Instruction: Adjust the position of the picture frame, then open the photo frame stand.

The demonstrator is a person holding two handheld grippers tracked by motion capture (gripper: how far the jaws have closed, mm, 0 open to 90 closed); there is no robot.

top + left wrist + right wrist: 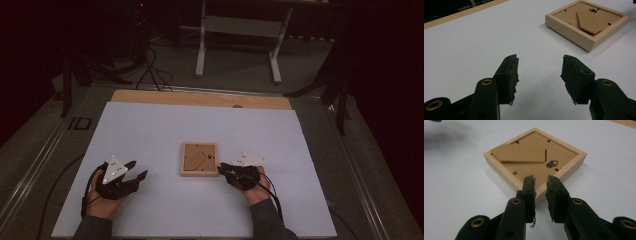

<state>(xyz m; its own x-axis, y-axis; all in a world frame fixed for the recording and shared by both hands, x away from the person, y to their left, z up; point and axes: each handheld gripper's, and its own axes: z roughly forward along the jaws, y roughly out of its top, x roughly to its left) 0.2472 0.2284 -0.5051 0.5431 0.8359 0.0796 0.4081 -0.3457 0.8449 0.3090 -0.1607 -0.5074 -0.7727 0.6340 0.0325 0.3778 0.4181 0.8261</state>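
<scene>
A square picture frame (199,159) of pale, smooth wood lies face down near the middle of the table, its brown fibreboard backing (534,157) turned up; the backing carries a flat, wedge-shaped stand flap (592,22), a small dark metal hanger (551,164) and small retaining tabs along its edges. The right gripper (226,169), black and angular with a grey three-cornered plate on top, sits just at the frame's right edge; its jaws stand a narrow gap apart with nothing pressed between the frayed black pads (529,191), which reach over the frame's near corner. The left gripper (135,169) rests well to the left of the frame, its jaws spread wide and empty over bare surface. The table is covered by a matte white sheet (165,130), with a strip of light wood (200,98) showing along the far edge. Beyond it the room is dim: grey floor, black cables (152,70) and a white stand (240,40).
</scene>
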